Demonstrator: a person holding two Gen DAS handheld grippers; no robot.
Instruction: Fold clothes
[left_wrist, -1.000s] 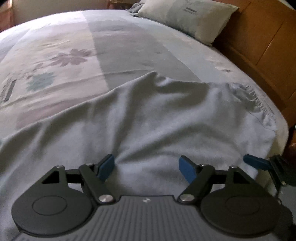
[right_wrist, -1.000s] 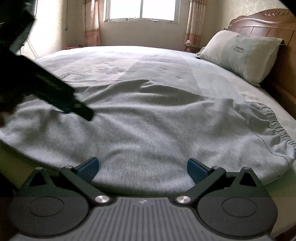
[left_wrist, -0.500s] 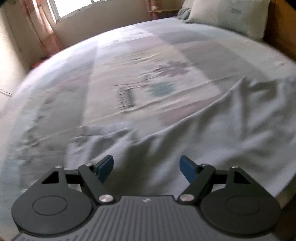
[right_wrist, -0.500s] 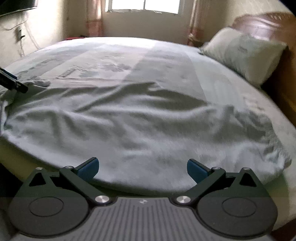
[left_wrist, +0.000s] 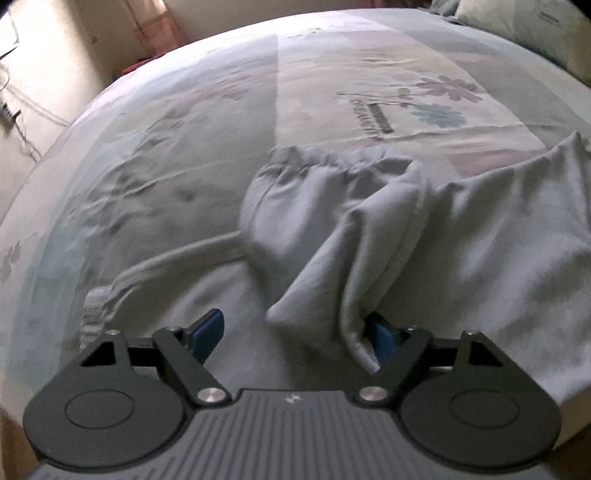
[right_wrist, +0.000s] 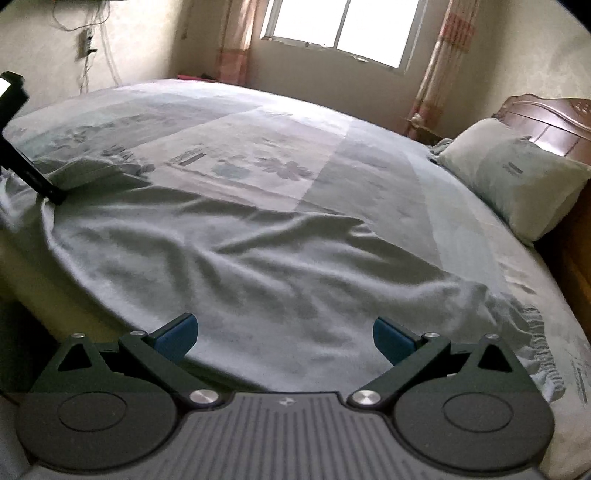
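A grey garment (right_wrist: 258, 266) lies spread along the near side of the bed. Its left end is bunched up, with a gathered elastic edge (left_wrist: 325, 162) and a long sleeve-like strip (left_wrist: 166, 266) ending in a ribbed cuff (left_wrist: 92, 306). My left gripper (left_wrist: 295, 334) hovers open over this end. A raised fold of the cloth (left_wrist: 351, 295) rests against the right blue pad, while the left pad is free. In the right wrist view, the left gripper's dark fingers (right_wrist: 44, 181) show at the far left. My right gripper (right_wrist: 284, 338) is open above the garment's near edge, holding nothing.
The bed has a floral sheet (right_wrist: 280, 166). A pillow (right_wrist: 517, 184) leans on the wooden headboard (right_wrist: 554, 122) at the right. A window (right_wrist: 343, 29) with curtains is behind, and cables hang on the left wall (right_wrist: 85, 48).
My left gripper has swept left along the garment from its middle to the bunched left end, and a fold now sits between its fingers. The right gripper has risen a little and rolled.
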